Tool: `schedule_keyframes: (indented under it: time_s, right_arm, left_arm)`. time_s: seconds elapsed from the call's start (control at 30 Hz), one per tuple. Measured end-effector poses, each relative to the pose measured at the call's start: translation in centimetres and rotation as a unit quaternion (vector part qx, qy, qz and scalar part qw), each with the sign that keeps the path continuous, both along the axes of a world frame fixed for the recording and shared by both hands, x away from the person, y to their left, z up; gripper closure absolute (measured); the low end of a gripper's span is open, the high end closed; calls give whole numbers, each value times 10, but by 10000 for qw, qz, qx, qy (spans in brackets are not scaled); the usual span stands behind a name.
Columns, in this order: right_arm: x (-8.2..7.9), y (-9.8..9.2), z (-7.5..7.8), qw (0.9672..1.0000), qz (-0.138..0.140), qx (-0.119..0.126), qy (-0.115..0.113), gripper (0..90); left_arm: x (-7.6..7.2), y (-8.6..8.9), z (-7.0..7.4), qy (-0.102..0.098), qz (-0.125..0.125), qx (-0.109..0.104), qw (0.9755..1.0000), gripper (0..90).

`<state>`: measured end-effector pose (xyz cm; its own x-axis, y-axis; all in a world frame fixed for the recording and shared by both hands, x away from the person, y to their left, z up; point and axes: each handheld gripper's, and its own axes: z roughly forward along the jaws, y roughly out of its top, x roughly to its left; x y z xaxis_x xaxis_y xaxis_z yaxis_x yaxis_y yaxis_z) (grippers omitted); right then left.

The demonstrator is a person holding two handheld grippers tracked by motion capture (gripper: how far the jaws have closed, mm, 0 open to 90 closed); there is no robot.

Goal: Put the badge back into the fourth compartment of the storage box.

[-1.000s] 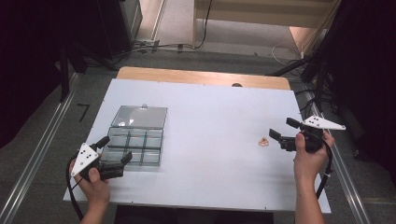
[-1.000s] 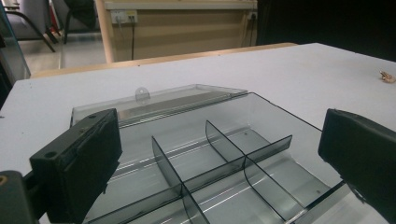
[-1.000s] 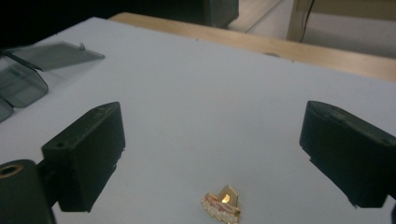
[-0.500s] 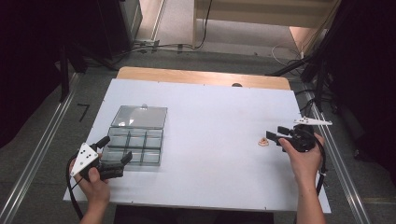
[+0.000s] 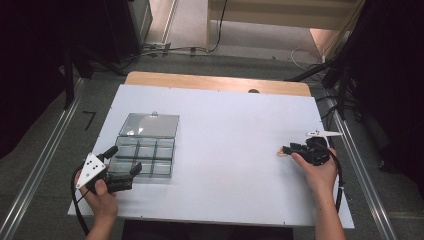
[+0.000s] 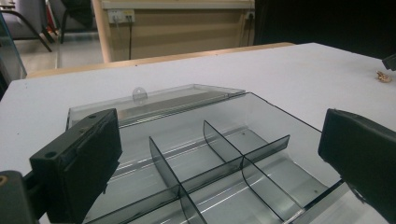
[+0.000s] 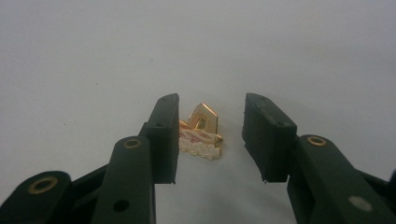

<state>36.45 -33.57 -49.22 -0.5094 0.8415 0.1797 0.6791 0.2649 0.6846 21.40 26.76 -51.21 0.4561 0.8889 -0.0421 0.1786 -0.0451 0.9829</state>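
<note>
The right tool [image 7: 210,140] points down at the white surface [image 5: 225,150] with its two black jaws partly apart, and they have just been closing. Between them lies a small gold-coloured metal pin with a pink and white enamel face [image 7: 201,135]. In the right gripper view the left-hand jaw sits just beside the pin's edge, perhaps touching it, while the right-hand jaw stands clear with bare surface showing in the gap. The pads do not press on the pin from both sides, and the pin rests flat on the surface rather than being lifted.

In the high view the right tool [image 5: 292,149] is held low by the person's right hand [image 5: 315,167] near the right edge of the surface, with the pin [image 5: 281,151] at its tips, well apart from everything else on the surface.

The left tool [image 5: 122,167] is held by the person's left hand [image 5: 100,197] at the near left corner. Its jaws stand wide apart, one on each side of the near end of a clear smoky-grey plastic compartment box [image 5: 142,160]; in the left gripper view neither jaw visibly touches the box [image 6: 224,154], and nothing is gripped between them.

The box's compartments are split by thin dividers and look empty, and its transparent hinged lid [image 5: 150,125] lies folded back flat on the surface on the far side.
</note>
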Motion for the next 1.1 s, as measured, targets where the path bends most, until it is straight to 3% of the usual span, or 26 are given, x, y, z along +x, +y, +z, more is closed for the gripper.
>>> schedule_keyframes:
  time_s: [0.2,0.63,0.83,1.1]
  right_arm:
    - [2,0,-6,9996,281,9,28,571]
    - [2,-1,-15,9992,394,-69,-84,610]
    - [-2,2,-18,9975,635,-173,-243,695]
    - [-11,6,-21,9970,706,-105,-284,831]
  left_arm:
    - [0,0,0,3,4,4,10000,0]
    - [0,0,0,10,-3,20,10000,0]
    - [0,0,0,14,-6,30,10000,0]
    - [0,0,0,16,-6,31,10000,0]
